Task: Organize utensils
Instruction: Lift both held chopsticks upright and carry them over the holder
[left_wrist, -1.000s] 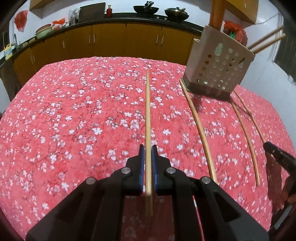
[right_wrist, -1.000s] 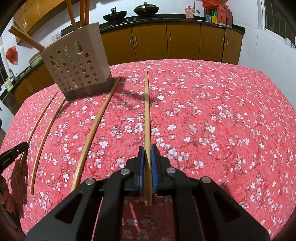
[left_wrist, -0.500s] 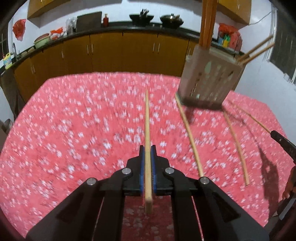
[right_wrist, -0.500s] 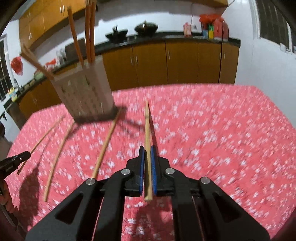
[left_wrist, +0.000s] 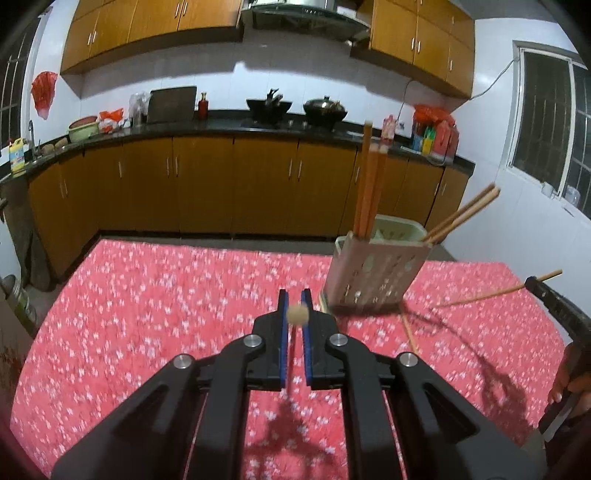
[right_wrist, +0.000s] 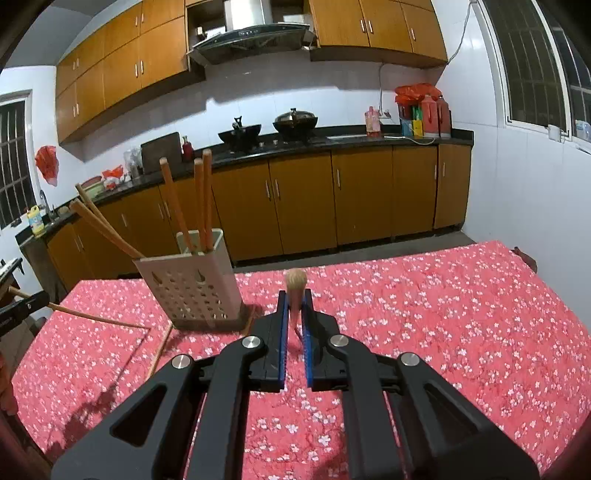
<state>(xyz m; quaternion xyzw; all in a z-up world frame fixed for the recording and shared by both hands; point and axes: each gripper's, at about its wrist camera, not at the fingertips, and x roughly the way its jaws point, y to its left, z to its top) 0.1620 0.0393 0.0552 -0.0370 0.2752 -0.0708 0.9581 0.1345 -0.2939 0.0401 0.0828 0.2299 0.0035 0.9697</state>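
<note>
My left tongs (left_wrist: 294, 300) and right tongs (right_wrist: 294, 301) each pinch 1 wooden chopstick (left_wrist: 297, 314). Perforated beige plastic holder (right_wrist: 192, 286) ahead carries 5; 2 more lie beside it on the cloth.

I am working in a home kitchen. A run of orange-brown wooden base cabinets (right_wrist: 303, 199) under a black stone countertop (right_wrist: 369, 142) fills the far wall, with matching wall cabinets (left_wrist: 155, 26) above. Between them hangs a steel range hood (right_wrist: 251, 33), and beneath it two black woks (left_wrist: 295, 107) sit on the hob. A dark cutting board (left_wrist: 171, 103) leans on the white-tiled wall, with bottles, a green bowl (left_wrist: 83, 129) and red plastic bags (left_wrist: 44, 90) alongside. At the left end I see a tap (right_wrist: 46, 201) by a yellow detergent bottle (right_wrist: 36, 220). Barred windows (left_wrist: 546, 122) flank the room. Nearest me is a table under a red cherry-blossom cloth (right_wrist: 443, 314), holding a beige perforated plastic chopstick holder (right_wrist: 192, 288).
</note>
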